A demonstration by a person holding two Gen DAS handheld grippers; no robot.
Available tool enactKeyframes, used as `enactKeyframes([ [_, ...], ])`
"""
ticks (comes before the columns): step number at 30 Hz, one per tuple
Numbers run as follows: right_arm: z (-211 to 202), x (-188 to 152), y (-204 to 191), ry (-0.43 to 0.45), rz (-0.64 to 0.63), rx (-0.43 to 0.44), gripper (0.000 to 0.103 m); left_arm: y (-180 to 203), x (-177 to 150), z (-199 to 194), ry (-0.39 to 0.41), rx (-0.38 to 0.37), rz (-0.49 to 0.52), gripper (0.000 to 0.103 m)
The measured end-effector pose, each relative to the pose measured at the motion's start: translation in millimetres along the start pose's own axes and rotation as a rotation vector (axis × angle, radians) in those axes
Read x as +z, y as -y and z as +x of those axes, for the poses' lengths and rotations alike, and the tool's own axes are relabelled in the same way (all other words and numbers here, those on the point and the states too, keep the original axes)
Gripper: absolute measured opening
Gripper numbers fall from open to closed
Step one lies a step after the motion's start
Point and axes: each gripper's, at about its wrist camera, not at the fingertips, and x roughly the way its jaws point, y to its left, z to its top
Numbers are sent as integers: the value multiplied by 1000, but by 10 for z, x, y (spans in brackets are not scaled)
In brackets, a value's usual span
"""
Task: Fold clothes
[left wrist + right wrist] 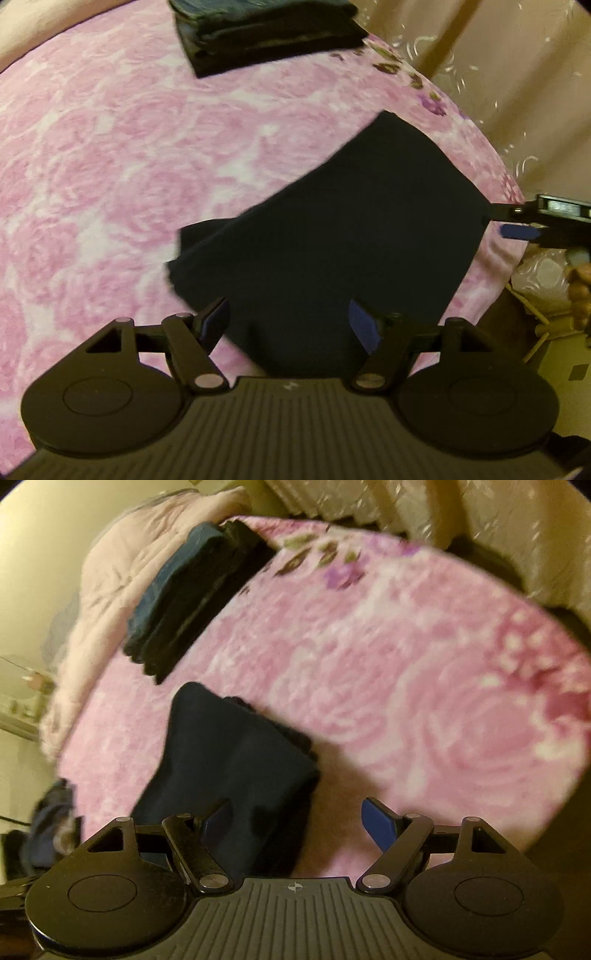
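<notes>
Both grippers, left [290, 323] and right [295, 825], gape over dark folded cloth [332, 229] lying diagonally on pink blanket [110, 166].

One pink flowered blanket [110, 155] covers the bed. On it lie two lots of dark cloth — one loose dark garment [332, 229] near the cameras and one folded stack [266, 33] at the far side. How many pieces the stack holds cannot be told for sure; at least two colours show, a blue layer over black ones. Two claws are in view — the left claw [290, 325] and the right claw [295, 823]. One pale quilt [110, 565] lies beyond the stack.
</notes>
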Motion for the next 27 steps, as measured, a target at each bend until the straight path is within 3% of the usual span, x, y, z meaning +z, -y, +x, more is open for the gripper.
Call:
enactKeyframes([
  [8,376,-15,198,34,21,111,79,280,188,302,-35,22,17,67],
  [15,-15,28,29,88,-59,13,79,-85,-117,194,-86,127,-37,67],
  [19,-236,-74,-179,62,-246,-51,79,-167,-337,97,-81,138,17,67],
  [24,-191,-393,-491,-34,-437,-74,79,-437,-656,142,-76,29,-190,67],
  [27,-97,-648,-771,-67,-659,-116,79,-485,-785,148,-51,11,-218,67],
])
